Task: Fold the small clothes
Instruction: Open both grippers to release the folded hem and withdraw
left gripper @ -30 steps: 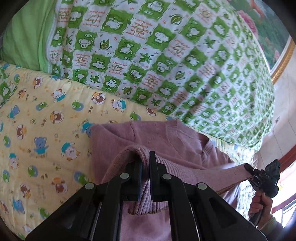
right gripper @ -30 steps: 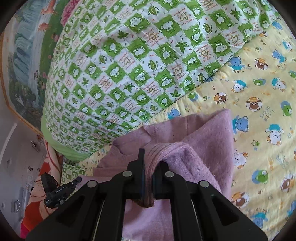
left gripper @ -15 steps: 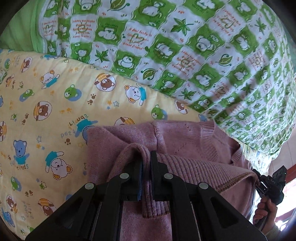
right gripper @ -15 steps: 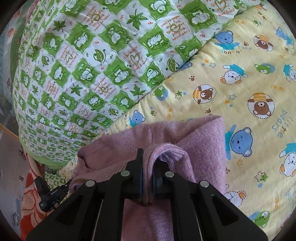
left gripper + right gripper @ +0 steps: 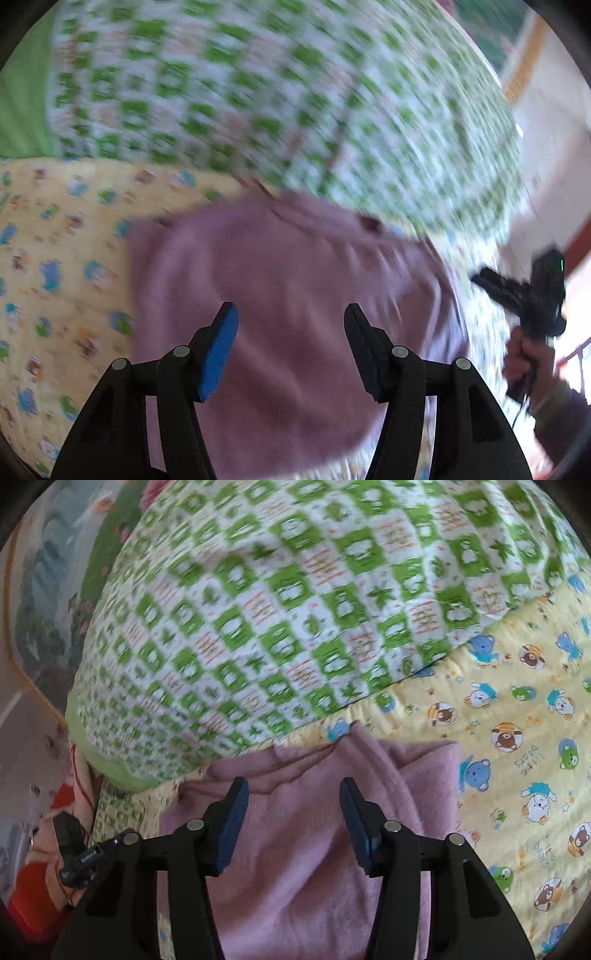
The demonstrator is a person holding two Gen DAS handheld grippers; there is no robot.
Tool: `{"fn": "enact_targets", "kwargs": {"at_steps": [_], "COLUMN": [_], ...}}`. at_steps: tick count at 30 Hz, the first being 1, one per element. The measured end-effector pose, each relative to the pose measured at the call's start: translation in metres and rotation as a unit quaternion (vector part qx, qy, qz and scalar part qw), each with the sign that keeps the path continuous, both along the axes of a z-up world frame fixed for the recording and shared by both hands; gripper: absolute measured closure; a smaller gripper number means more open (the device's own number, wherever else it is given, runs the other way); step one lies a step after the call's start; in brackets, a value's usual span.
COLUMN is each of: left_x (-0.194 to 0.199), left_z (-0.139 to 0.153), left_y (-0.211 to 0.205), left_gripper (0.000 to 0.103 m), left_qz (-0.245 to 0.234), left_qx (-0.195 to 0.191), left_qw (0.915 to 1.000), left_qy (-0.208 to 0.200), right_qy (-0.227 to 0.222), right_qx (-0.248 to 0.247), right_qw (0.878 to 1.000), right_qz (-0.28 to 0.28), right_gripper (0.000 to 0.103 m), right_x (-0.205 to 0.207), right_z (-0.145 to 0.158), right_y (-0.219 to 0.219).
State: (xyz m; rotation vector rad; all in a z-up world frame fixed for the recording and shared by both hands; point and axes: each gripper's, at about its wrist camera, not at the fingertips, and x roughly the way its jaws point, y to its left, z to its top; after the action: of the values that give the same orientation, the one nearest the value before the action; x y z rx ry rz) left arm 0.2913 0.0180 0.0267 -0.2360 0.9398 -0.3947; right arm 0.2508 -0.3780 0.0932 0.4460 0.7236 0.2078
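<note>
A pink knitted sweater [image 5: 295, 295] lies folded on the yellow bear-print sheet [image 5: 55, 258]. My left gripper [image 5: 290, 332] is open and empty above the sweater; this view is blurred by motion. In the right wrist view the same sweater [image 5: 295, 849] lies below my right gripper [image 5: 291, 808], which is open and empty. The right gripper also shows at the right edge of the left wrist view [image 5: 524, 295], held in a hand. The left gripper shows at the lower left of the right wrist view [image 5: 85, 853].
A green and white checked quilt [image 5: 295, 609] is piled just beyond the sweater, also in the left wrist view [image 5: 295, 92]. The bear-print sheet [image 5: 517, 757] spreads to the right. A wall picture [image 5: 44, 590] and floor lie far left.
Both grippers were shut on folds of the sweater; both have opened and let go. The sweater now lies flat and folded. The left gripper is moving fast.
</note>
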Motion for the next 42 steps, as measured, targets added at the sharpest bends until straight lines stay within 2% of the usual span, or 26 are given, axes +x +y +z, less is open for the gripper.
{"fn": "enact_targets", "kwargs": {"at_steps": [2, 4, 6, 9, 12, 13, 15, 17, 18, 19, 20, 22, 24, 26, 30, 32, 33, 34, 36, 40, 42], "left_x": [-0.007, -0.005, 0.006, 0.031, 0.066, 0.073, 0.098, 0.114, 0.123, 0.130, 0.135, 0.137, 0.135, 0.129, 0.115, 0.105, 0.093, 0.085, 0.067, 0.031, 0.010], "left_z": [-0.018, -0.035, -0.048, -0.059, -0.062, -0.059, -0.056, -0.052, -0.051, -0.051, -0.052, -0.054, -0.056, -0.057, -0.057, -0.050, -0.044, -0.041, -0.035, -0.031, -0.032], "left_y": [-0.027, -0.047, -0.060, -0.066, -0.057, -0.050, -0.032, -0.017, -0.006, 0.001, 0.011, 0.029, 0.047, 0.064, 0.091, 0.093, 0.094, 0.093, 0.094, 0.088, 0.092], "left_gripper": [0.044, 0.045, 0.045, 0.048, 0.060, 0.065, 0.072, 0.075, 0.075, 0.081, 0.084, 0.091, 0.086, 0.087, 0.089, 0.087, 0.080, 0.066, 0.053, 0.052, 0.052], "left_qz": [-0.040, -0.060, -0.075, -0.078, -0.059, -0.050, -0.020, 0.008, 0.032, 0.045, 0.057, 0.077, 0.102, 0.125, 0.152, 0.153, 0.154, 0.158, 0.168, 0.174, 0.178], "left_qx": [0.014, 0.021, 0.026, 0.063, 0.081, 0.082, 0.085, 0.082, 0.091, 0.092, 0.082, 0.069, 0.056, 0.036, 0.010, 0.021, 0.029, 0.035, 0.042, 0.041, 0.029], "left_qw": [0.9990, 0.9975, 0.9962, 0.9943, 0.9946, 0.9951, 0.9960, 0.9964, 0.9952, 0.9946, 0.9949, 0.9943, 0.9929, 0.9912, 0.9877, 0.9874, 0.9871, 0.9864, 0.9847, 0.9834, 0.9825], "left_qy": [0.016, 0.031, 0.037, 0.035, 0.028, 0.024, 0.020, 0.018, 0.014, 0.014, 0.018, 0.022, 0.023, 0.027, 0.038, 0.035, 0.031, 0.030, 0.024, 0.033, 0.044], "right_qy": [0.014, 0.037, 0.066, 0.090, 0.096, 0.092, 0.076, 0.067, 0.060, 0.051, 0.049, 0.046, 0.048, 0.044, 0.034, 0.029, 0.024, 0.022, 0.015, 0.013, 0.032], "right_qx": [-0.034, -0.077, -0.096, -0.122, -0.150, -0.162, -0.153, -0.153, -0.152, -0.163, -0.167, -0.119, -0.094, -0.051, -0.026, -0.027, -0.030, -0.032, -0.034, -0.062, -0.085], "right_qw": [0.997, 0.988, 0.976, 0.964, 0.963, 0.964, 0.973, 0.977, 0.979, 0.979, 0.980, 0.990, 0.994, 0.997, 0.993, 0.991, 0.991, 0.991, 0.993, 0.997, 0.995], "right_qz": [0.064, 0.130, 0.186, 0.218, 0.205, 0.188, 0.158, 0.132, 0.123, 0.107, 0.092, 0.057, -0.003, -0.039, -0.113, -0.125, -0.128, -0.127, -0.110, -0.054, -0.034], "right_gripper": [0.063, 0.071, 0.078, 0.078, 0.078, 0.079, 0.090, 0.094, 0.094, 0.094, 0.094, 0.094, 0.094, 0.094, 0.093, 0.090, 0.089, 0.089, 0.087, 0.079, 0.070], "right_x": [-0.007, -0.011, -0.007, 0.009, 0.037, 0.046, 0.065, 0.081, 0.087, 0.092, 0.095, 0.099, 0.098, 0.092, 0.069, 0.059, 0.051, 0.046, 0.028, 0.006, -0.009], "right_z": [-0.010, -0.029, -0.053, -0.079, -0.096, -0.097, -0.096, -0.097, -0.096, -0.095, -0.095, -0.093, -0.093, -0.094, -0.079, -0.067, -0.059, -0.052, -0.040, -0.035, -0.043], "right_y": [0.032, 0.065, 0.094, 0.114, 0.112, 0.107, 0.091, 0.078, 0.074, 0.071, 0.068, 0.049, 0.023, -0.002, -0.041, -0.046, -0.048, -0.053, -0.048, -0.001, 0.010]}}
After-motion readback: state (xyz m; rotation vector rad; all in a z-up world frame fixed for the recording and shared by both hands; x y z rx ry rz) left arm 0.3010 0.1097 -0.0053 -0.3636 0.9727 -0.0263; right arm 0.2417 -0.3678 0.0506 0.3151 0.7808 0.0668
